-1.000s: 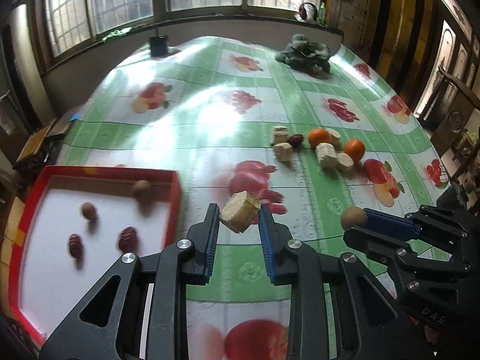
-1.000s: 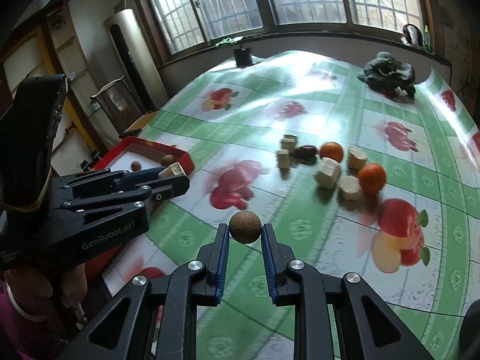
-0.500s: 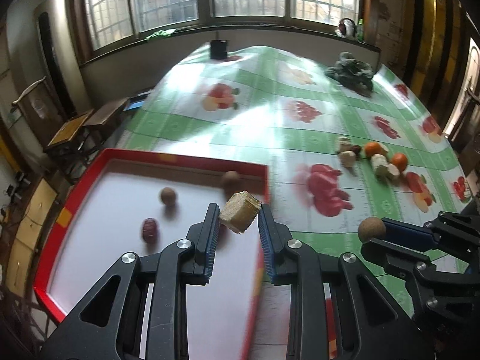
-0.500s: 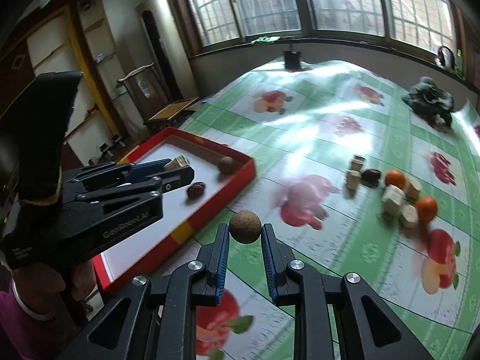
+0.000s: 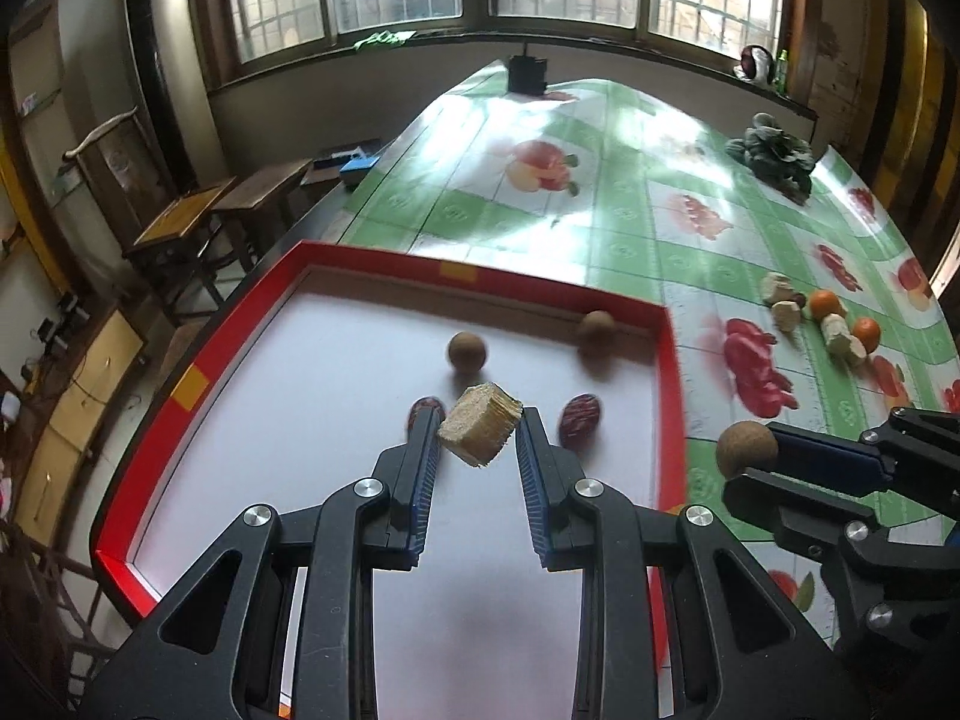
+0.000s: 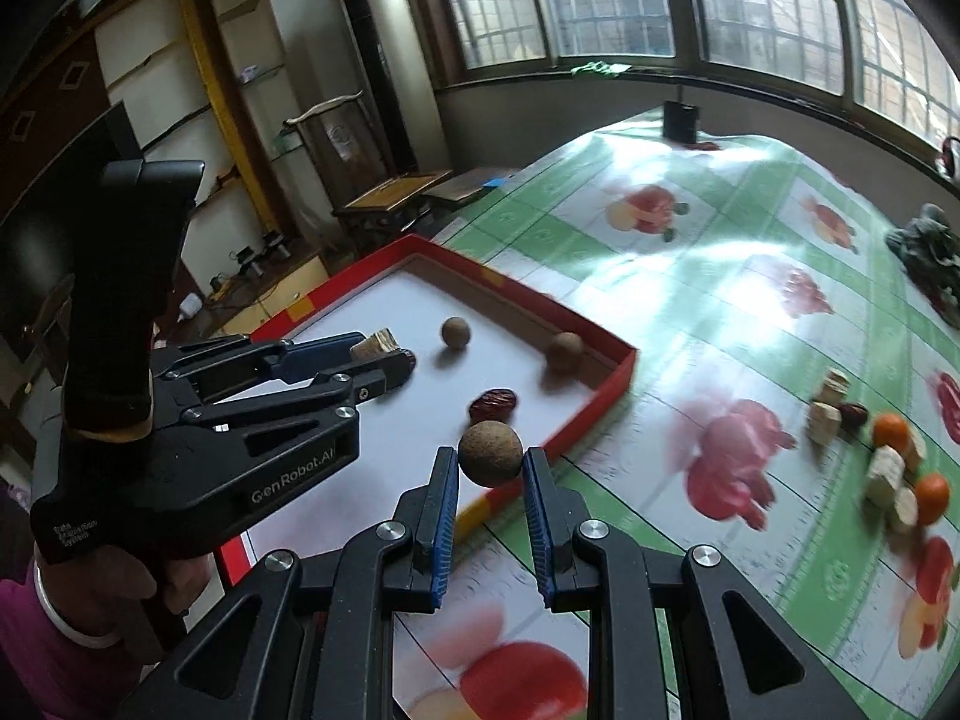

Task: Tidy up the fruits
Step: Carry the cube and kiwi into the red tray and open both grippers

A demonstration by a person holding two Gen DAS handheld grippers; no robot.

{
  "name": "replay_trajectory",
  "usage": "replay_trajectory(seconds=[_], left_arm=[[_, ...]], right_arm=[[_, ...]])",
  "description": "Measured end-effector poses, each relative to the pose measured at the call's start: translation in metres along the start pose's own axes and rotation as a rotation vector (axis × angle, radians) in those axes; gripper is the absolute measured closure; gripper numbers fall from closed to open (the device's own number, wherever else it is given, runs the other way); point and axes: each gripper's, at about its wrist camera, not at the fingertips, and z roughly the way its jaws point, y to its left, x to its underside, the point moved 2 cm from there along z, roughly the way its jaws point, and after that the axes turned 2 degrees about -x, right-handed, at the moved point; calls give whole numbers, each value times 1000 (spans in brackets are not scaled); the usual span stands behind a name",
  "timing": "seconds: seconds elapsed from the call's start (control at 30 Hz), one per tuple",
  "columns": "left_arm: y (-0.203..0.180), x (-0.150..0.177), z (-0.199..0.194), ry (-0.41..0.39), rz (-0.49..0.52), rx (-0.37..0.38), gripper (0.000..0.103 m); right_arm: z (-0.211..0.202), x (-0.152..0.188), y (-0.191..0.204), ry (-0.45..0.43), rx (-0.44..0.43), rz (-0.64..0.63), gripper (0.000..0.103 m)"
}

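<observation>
My left gripper [image 5: 478, 435] is shut on a tan sugarcane chunk [image 5: 478, 432], held over the white floor of the red-rimmed tray [image 5: 372, 261]. In the tray lie two brown round fruits [image 5: 467, 351] [image 5: 596, 327] and two red dates [image 5: 579, 414] [image 5: 423, 408]. My right gripper [image 6: 489, 462] is shut on a brown round fruit [image 6: 489, 453], hanging just outside the tray's near right rim [image 6: 576, 429]. The left wrist view shows that right gripper [image 5: 744, 456] to the right of the tray. More cane chunks [image 6: 882, 474], oranges [image 6: 932, 495] and a date [image 6: 853, 414] lie on the tablecloth.
The table wears a green-checked cloth with fruit prints [image 5: 606, 192]. A dark cloth bundle [image 5: 774, 159] and a small black pot [image 5: 527, 73] stand at the far end. Wooden stools [image 5: 198, 222] stand left of the table. A hand in a magenta sleeve [image 6: 36, 618] holds the left gripper.
Both grippers swung left from the open tablecloth toward the tray, each still holding its piece. The left one now hangs over the tray's inside; the fruit pile has slid to the far right.
</observation>
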Motion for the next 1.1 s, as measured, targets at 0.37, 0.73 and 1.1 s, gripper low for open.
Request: replay_trajectory(seconds=[0.37, 0.73, 1.1], left_arm=[[21, 5, 18, 41, -46, 0, 78], [25, 5, 26, 63, -46, 5, 78], [35, 7, 34, 111, -105, 5, 76]], right_arm=[[44, -8, 16, 74, -34, -42, 82], [73, -11, 20, 131, -31, -70, 82], [88, -12, 19, 152, 0, -60, 82]])
